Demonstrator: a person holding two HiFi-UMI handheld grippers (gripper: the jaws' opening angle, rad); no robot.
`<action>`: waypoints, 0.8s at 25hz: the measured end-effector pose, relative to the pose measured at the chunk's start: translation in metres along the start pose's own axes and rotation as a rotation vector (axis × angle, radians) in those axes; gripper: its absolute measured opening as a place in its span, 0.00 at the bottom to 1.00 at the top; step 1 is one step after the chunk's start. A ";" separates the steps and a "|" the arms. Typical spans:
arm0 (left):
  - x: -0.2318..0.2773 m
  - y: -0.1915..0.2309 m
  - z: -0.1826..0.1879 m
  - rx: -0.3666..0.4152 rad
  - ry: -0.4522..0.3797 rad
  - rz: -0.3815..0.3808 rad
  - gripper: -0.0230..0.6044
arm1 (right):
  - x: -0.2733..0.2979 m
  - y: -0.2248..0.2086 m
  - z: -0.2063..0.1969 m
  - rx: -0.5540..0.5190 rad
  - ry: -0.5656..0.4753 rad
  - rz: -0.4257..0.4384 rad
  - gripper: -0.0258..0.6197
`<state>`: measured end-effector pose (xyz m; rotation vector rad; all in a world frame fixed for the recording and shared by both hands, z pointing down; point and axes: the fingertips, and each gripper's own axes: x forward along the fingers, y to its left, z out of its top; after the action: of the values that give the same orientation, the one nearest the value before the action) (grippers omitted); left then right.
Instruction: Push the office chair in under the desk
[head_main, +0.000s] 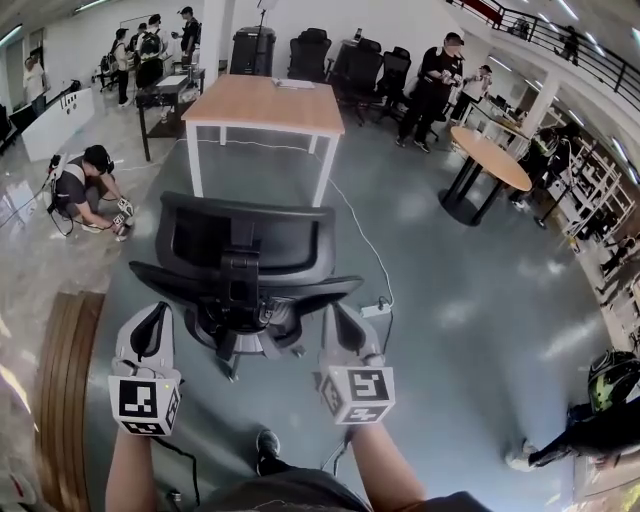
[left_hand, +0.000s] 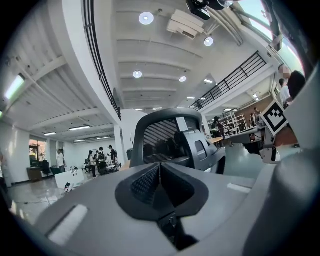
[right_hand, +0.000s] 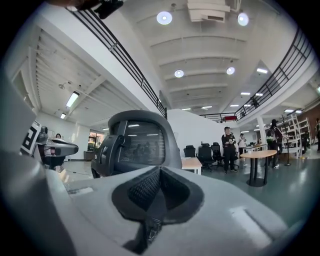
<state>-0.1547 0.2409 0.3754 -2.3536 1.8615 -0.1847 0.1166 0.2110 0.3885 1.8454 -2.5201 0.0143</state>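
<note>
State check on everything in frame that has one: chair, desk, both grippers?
office chair: upright, pulled out, not yet pushed in.
desk: no chair under it.
left gripper: shut, empty.
right gripper: shut, empty.

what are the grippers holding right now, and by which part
Nothing: the left gripper and right gripper are both shut and empty, behind the office chair.
</note>
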 end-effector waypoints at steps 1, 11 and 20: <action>0.006 0.002 -0.002 0.010 0.003 -0.001 0.08 | 0.005 -0.003 0.000 -0.011 -0.002 -0.005 0.03; 0.023 0.017 -0.034 0.200 0.089 0.010 0.24 | 0.026 -0.008 -0.016 -0.257 0.071 0.038 0.03; 0.035 0.034 -0.053 0.471 0.256 -0.010 0.48 | 0.034 0.001 -0.036 -0.617 0.265 0.144 0.39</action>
<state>-0.1885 0.1975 0.4219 -2.0840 1.6667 -0.8587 0.1057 0.1796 0.4256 1.3224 -2.1364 -0.4327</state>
